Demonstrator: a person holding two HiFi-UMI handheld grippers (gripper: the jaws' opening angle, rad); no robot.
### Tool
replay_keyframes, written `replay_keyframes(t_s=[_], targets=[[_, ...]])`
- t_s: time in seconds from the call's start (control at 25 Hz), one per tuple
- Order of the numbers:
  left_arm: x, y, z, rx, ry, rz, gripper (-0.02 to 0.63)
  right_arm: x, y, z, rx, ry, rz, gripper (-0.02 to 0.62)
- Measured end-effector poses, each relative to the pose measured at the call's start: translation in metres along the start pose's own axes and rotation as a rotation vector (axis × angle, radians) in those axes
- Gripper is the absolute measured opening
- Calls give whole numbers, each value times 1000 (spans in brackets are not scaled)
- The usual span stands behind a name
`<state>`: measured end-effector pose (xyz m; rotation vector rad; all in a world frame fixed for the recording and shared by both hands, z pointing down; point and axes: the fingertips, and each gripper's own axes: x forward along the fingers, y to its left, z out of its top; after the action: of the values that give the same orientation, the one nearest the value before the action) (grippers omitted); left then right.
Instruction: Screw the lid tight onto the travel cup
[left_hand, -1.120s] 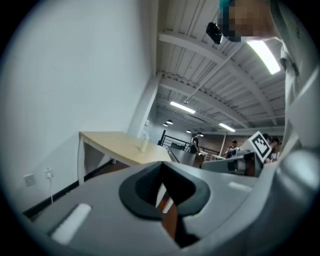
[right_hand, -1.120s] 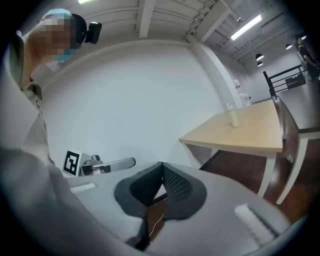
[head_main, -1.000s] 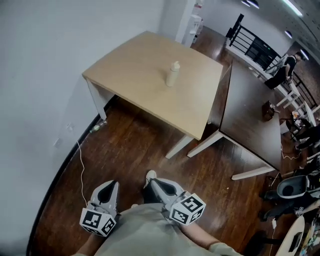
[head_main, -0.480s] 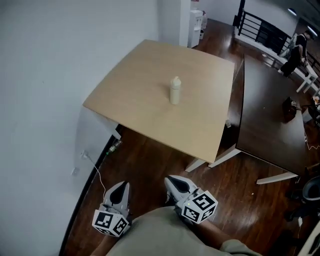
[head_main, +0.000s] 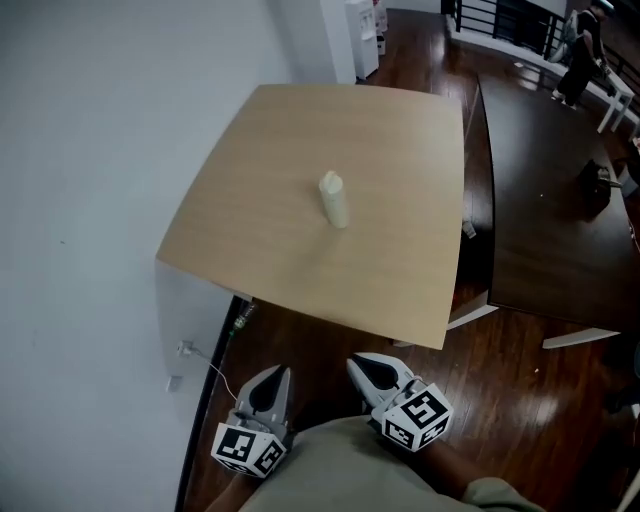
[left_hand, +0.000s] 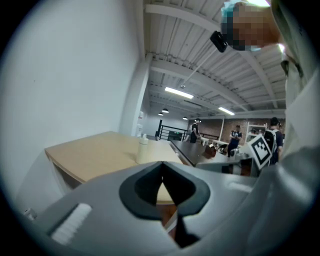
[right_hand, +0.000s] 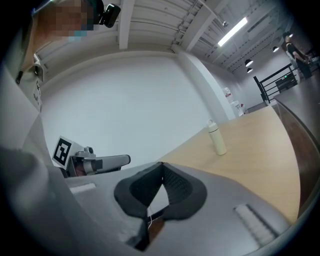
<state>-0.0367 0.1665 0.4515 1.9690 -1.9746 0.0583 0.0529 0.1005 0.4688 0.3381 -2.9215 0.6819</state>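
The travel cup (head_main: 335, 203) is seen standing near the middle of the light wooden table (head_main: 260, 150), well apart from both grippers, which are held low over the dark wooden floor (head_main: 300, 345) short of the table's near edge. In the head view the cup is placed at about 12 o'clock from the left gripper (head_main: 272, 380) and the right gripper (head_main: 370, 367), with the table's near edge lying between them and it. The jaws of both grippers are clenched together and nothing is caught between them; this is shown plainly in the left gripper view (left_hand: 161, 175) and in the right gripper view (right_hand: 160, 182). In the left gripper view the cup (left_hand: 143, 150) is found just above the closed jaws, towards 11 o'clock; in the right gripper view it (right_hand: 216, 139) is found well above them, towards 2 o'clock. The cup's long axis is set upright on the table, base down and the lid (head_main: 328, 183) carried on top. In the head view that lid end is drawn slightly towards 11 o'clock. A dark table (head_main: 540, 200) is seen butted against the light one at 3 o'clock.
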Motion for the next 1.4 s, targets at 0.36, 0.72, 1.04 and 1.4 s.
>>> replay_keyframes(t_s=[0.36, 0.72, 1.04, 1.4], targets=[[72, 40, 6, -39, 14, -119, 2, 39, -54, 16, -13, -8, -146, -2], [166, 111, 54, -12, 36, -372, 2, 108, -106, 61, -33, -69, -406, 3], [219, 149, 60, 39, 139, -534, 2, 157, -157, 49, -95, 51, -547, 155], [266, 163, 52, 92, 213, -440, 2, 193, -238, 35, -111, 134, -503, 269]])
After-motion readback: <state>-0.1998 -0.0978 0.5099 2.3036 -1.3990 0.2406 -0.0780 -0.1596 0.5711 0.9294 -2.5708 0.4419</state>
